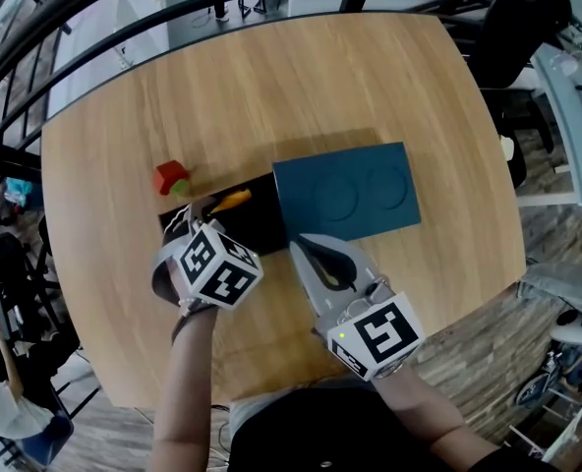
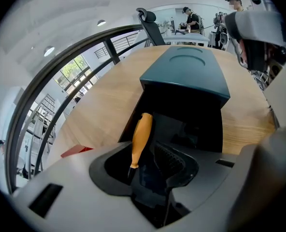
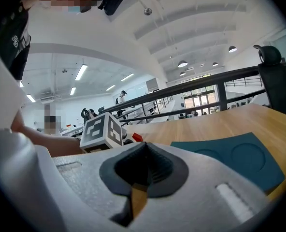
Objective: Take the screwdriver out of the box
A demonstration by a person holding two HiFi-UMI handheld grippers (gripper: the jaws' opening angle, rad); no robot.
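A teal box (image 1: 345,193) lies on the round wooden table, its lid slid aside over the black tray (image 1: 261,222). The screwdriver, with an orange handle (image 1: 232,201), lies in that tray. My left gripper (image 1: 201,216) reaches steeply down into the tray. In the left gripper view the orange handle (image 2: 140,137) runs in between the jaws of the left gripper (image 2: 150,164), which stands open; the ribbed pad (image 2: 174,161) stays apart from it. My right gripper (image 1: 306,249) hovers shut and empty by the box's near edge; in its own view the right gripper (image 3: 143,153) points over the teal lid (image 3: 235,158).
A small red and green object (image 1: 171,177) sits on the table left of the box. A black railing (image 1: 94,37) curves round the table's far side, with chairs and people beyond it. A person's sleeve (image 1: 6,401) shows at the lower left.
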